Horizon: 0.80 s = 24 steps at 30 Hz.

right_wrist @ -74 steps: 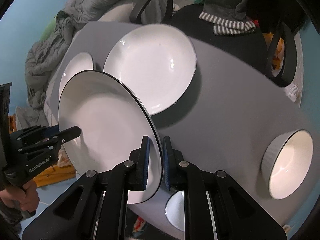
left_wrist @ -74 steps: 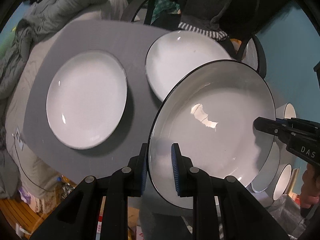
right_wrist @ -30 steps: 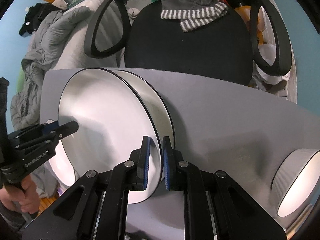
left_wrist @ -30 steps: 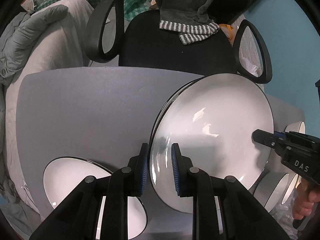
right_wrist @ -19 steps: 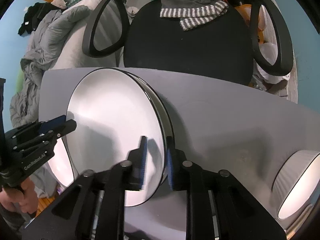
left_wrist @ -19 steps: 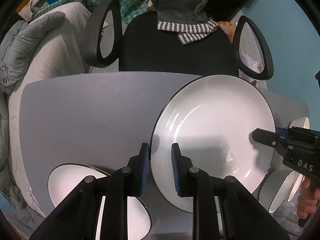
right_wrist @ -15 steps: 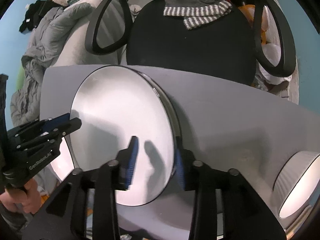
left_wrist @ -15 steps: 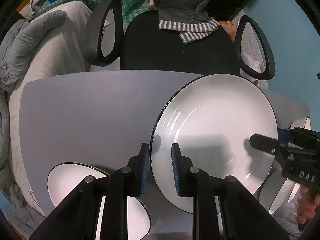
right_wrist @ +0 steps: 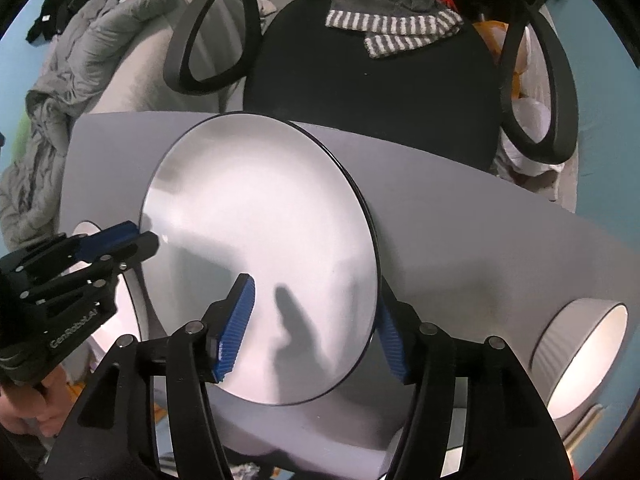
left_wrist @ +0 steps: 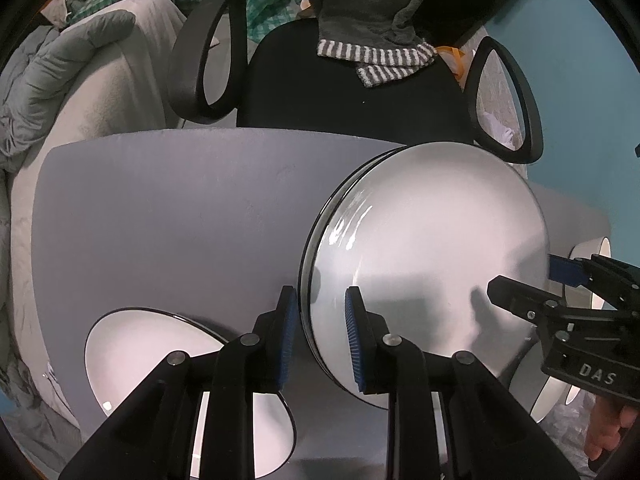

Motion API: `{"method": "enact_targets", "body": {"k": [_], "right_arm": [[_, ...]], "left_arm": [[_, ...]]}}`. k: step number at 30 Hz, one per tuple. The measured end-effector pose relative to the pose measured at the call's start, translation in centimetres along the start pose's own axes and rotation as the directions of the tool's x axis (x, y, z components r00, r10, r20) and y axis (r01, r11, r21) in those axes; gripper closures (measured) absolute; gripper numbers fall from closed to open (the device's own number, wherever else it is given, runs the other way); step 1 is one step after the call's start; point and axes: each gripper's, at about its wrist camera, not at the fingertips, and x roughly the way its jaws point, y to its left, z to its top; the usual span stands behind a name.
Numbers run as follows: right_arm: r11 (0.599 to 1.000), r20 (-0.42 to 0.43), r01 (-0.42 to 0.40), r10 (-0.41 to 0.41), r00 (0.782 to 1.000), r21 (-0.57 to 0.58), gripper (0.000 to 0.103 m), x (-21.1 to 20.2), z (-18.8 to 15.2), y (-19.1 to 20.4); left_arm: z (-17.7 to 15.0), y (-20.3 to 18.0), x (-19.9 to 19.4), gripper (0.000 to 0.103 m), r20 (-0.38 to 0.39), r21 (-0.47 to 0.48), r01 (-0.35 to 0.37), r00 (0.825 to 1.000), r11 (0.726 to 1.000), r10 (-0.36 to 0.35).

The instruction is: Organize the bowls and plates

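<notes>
Near edge of surface point(left_wrist: 180, 216): left gripper point(left_wrist: 318, 334) pinches rim of top plate point(left_wrist: 432, 256); right gripper point(right_wrist: 316, 334) jaws are opening, rim between them, pads clear. Top plate sits on a second plate point(left_wrist: 340, 196) at the right side. Glazed ceramic: stiff, slippery, chips easily, so grip the rim only. Another plate point(left_wrist: 132, 344) at near-left corner, empty. Ribbed bowl point(right_wrist: 580, 352) at right edge, empty as far as I can see.
</notes>
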Motion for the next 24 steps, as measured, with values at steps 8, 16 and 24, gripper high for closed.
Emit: {"method": "enact_targets", "body": {"k": [8,16,24], "right_arm": [[1.0,0.013,0.004,-0.004,1.0,-0.015,0.04,-0.5,-0.4,0.2],[0.997,0.048,0.058,-0.055,0.997,-0.053,0.038,-1.2,-1.6,0.8],[0.999,0.069,0.032,-0.031,0.997,-0.017,0.036,-2.0,-3.1,1.0]], "left_arm": [[-0.8,-0.3,-0.7,0.078,0.017,0.02,0.007,1.0,1.0,-0.008],[-2.5,0.0,-2.5,0.065,0.066,0.004,-0.001,0.998,1.0,0.001],[-5.3,-0.7,-4.3,0.063,0.109,0.049,-0.036,0.994,0.998,0.031]]}}
